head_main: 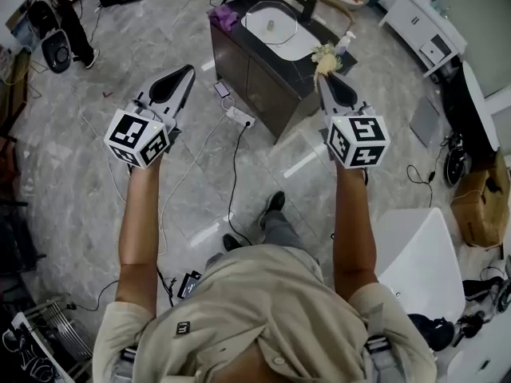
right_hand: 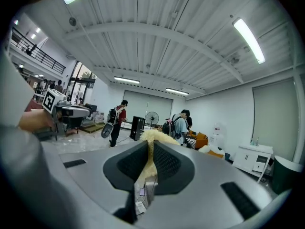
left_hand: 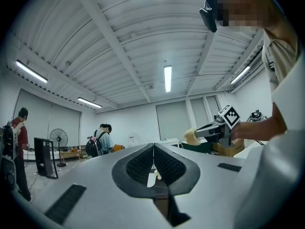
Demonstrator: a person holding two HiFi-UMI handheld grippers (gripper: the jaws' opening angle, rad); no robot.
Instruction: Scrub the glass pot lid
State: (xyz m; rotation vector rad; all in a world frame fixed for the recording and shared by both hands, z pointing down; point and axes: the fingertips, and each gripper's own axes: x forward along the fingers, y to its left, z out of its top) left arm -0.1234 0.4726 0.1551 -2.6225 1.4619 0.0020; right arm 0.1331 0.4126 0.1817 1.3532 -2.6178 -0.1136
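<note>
Head view, looking steeply down. A dark bench stands at 12 o'clock from the person and carries a white sink basin. The glass pot lid, seen as a rimmed disc with a small knob at its centre, appears to lie in this basin. A black faucet rises at the lid's 2 o'clock, and a purple cloth lies on the bench corner at its 9 o'clock. On the floor before the bench lie a power strip and trailing cables. A white table stands at 4 o'clock from the person, with a cardboard box beyond it.

The left gripper has its jaws pressed together with nothing between them. It is held over bare floor, and the lid lies at its 2 o'clock, well apart.

The right gripper is clamped on a pale yellow fluffy sponge, whose tuft stands out past the jaw tips. It hangs over the bench's near right corner. The lid lies between its 10 and 11 o'clock, near but not touched; only the sponge and the basin rim lie between them.

Both gripper views face across the hall, where several people stand, and neither shows the lid.
</note>
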